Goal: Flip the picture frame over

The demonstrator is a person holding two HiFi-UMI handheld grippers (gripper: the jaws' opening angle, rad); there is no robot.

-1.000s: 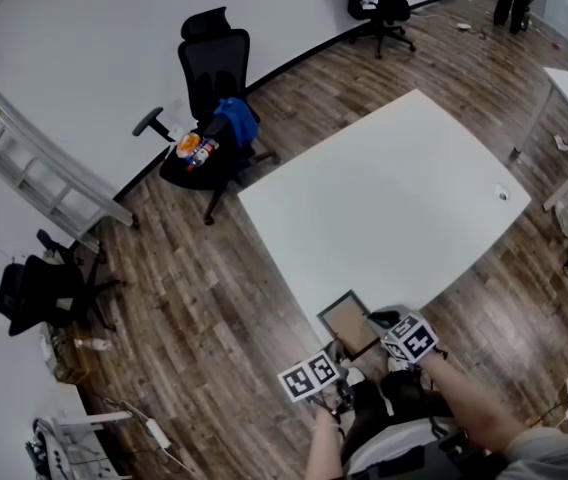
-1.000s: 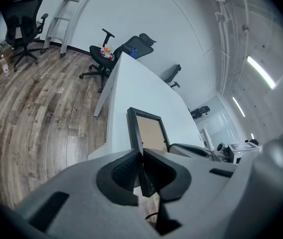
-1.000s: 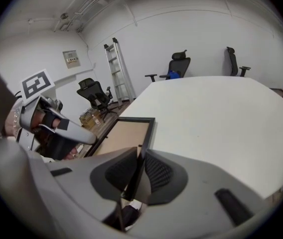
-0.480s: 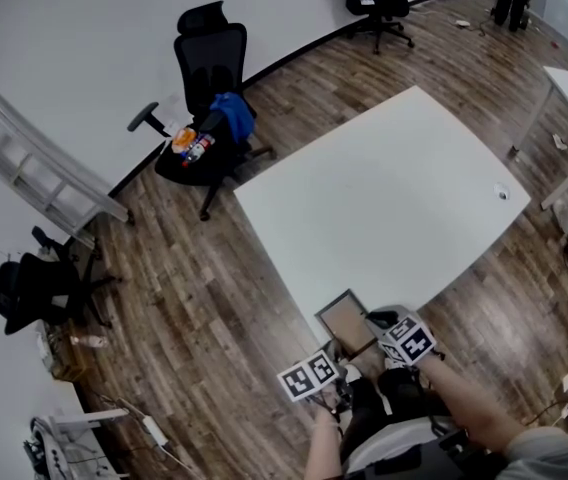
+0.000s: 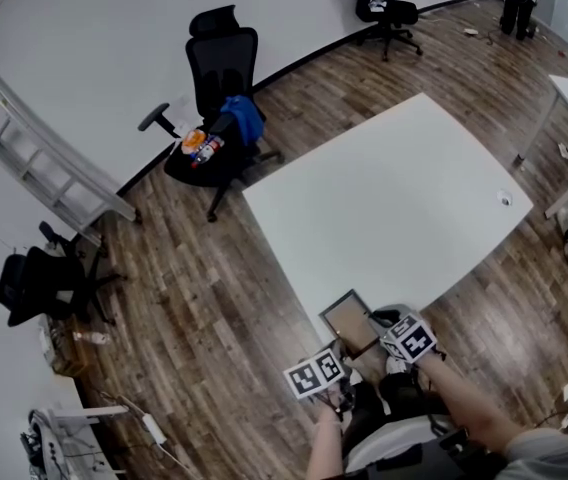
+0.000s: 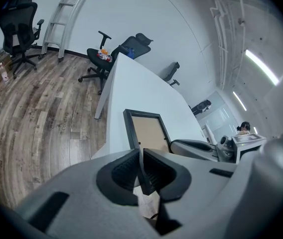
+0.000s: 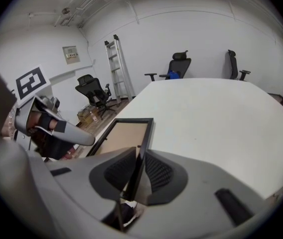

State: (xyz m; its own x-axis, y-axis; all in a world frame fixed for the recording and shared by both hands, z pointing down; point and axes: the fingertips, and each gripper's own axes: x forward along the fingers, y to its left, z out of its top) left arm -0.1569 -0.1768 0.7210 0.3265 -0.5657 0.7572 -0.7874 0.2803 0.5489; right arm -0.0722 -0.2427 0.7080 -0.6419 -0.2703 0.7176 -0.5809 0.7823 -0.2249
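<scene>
The left hand-held gripper (image 6: 141,172) and right hand-held gripper (image 7: 137,172) are each pinching a side rail of the picture frame (image 5: 349,320), which is lying backing-up, its long axis pointing away across the counter (image 5: 394,198).

Office, swivel chairs (image 5: 222,68), white tables (image 5: 394,188), ladder (image 5: 44,153)

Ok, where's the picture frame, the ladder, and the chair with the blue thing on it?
picture frame (image 5: 347,320), head view, on its brown middle panel.
ladder (image 5: 56,140), head view, on its upper rail.
chair (image 5: 222,68), head view, on its backrest.
</scene>
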